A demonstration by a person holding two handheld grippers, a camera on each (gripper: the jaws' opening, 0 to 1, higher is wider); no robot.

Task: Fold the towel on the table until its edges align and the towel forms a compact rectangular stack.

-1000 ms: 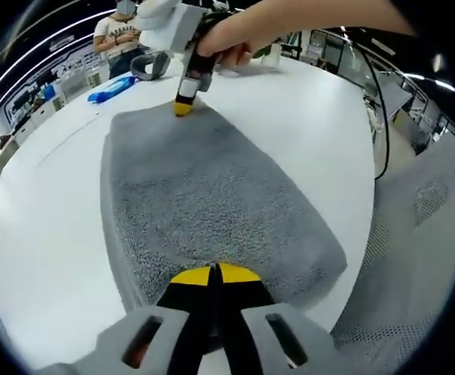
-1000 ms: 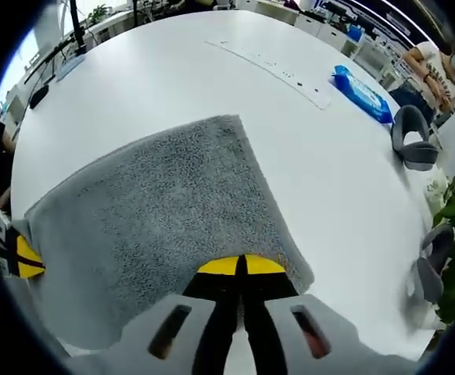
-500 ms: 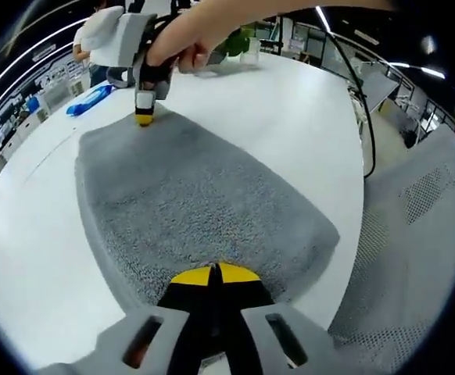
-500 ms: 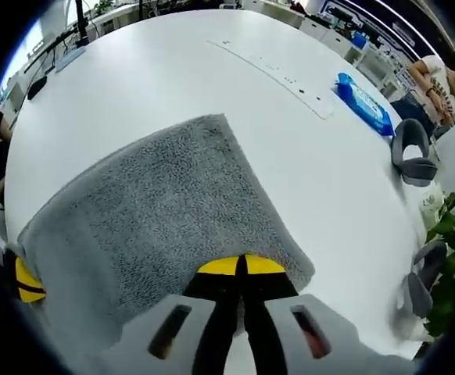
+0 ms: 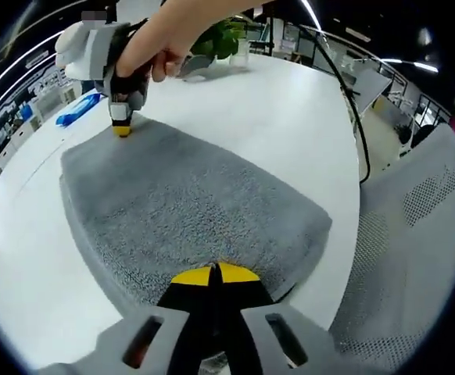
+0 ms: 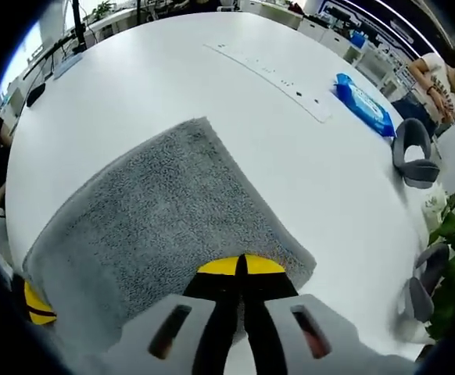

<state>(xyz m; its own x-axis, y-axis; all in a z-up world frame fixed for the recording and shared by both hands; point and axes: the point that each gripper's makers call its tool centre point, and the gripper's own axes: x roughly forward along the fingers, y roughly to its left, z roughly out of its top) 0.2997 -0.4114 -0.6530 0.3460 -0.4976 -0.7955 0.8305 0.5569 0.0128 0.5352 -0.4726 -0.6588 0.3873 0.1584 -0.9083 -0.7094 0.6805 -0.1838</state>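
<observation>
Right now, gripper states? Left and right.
Left gripper: shut on the towel edge.
Right gripper: shut on the towel edge too.

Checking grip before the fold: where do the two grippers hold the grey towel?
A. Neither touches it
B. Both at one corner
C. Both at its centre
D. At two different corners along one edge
D: the left gripper is shut on one corner of the towel, the right gripper on another.

towel (image 5: 188,211): plain grey, nubbly pile
desk (image 6: 157,86): white
left hand-held gripper (image 5: 214,275): yellow tips on black, grey body
packet (image 6: 363,104): blue
plant (image 5: 216,39): green
</observation>
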